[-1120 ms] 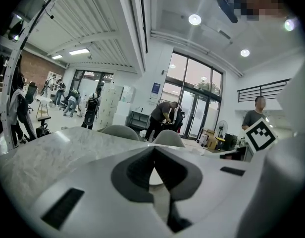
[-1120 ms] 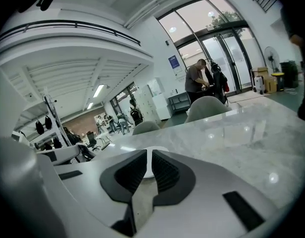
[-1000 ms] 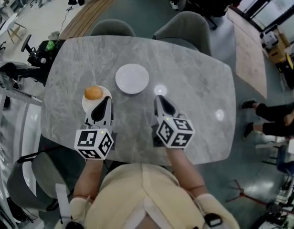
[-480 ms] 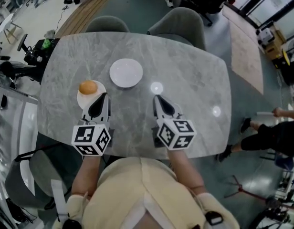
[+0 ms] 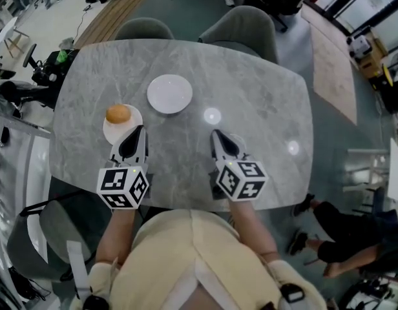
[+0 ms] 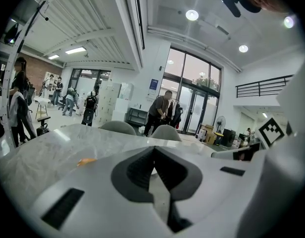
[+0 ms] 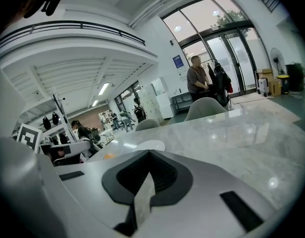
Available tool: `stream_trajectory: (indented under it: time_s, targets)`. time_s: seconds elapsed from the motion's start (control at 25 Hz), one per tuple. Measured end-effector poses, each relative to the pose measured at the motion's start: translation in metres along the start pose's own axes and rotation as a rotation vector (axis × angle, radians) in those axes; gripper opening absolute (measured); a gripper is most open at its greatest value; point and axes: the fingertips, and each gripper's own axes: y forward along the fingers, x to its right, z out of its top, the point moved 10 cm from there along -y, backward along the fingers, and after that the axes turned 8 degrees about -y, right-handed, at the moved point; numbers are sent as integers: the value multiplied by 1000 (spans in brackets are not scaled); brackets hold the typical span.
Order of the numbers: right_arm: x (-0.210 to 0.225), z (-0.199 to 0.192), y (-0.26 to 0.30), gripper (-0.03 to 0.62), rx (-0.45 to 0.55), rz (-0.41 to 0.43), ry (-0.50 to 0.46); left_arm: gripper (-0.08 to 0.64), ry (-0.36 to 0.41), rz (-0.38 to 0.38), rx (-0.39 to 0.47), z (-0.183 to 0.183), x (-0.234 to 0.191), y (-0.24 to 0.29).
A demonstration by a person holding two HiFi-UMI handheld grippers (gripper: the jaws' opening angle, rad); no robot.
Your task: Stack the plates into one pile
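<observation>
While the person stands at its near edge, one grey marble desk (image 5: 263, 76) carries everything, with two grey chairs (image 5: 241, 24) drawn up at its far side. Two grippers point across the near half. The left gripper (image 5: 135, 133) has its fingers pressed together on nothing, its tip just beside the nearer plate, and the right gripper (image 5: 216, 135) is likewise closed and empty. Two white plates lie apart, unstacked: the empty plate (image 5: 169, 93) sits toward the middle, and the left plate (image 5: 112, 133) holds one round orange-brown bun (image 5: 118, 113).
</observation>
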Motion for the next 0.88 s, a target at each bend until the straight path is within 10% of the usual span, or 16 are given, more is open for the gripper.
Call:
stream_trajectory:
  time_s: [0.88]
  targets:
    - [7, -6, 1, 3, -31, -16, -56, 3, -19, -6, -18, -8, 1, 7]
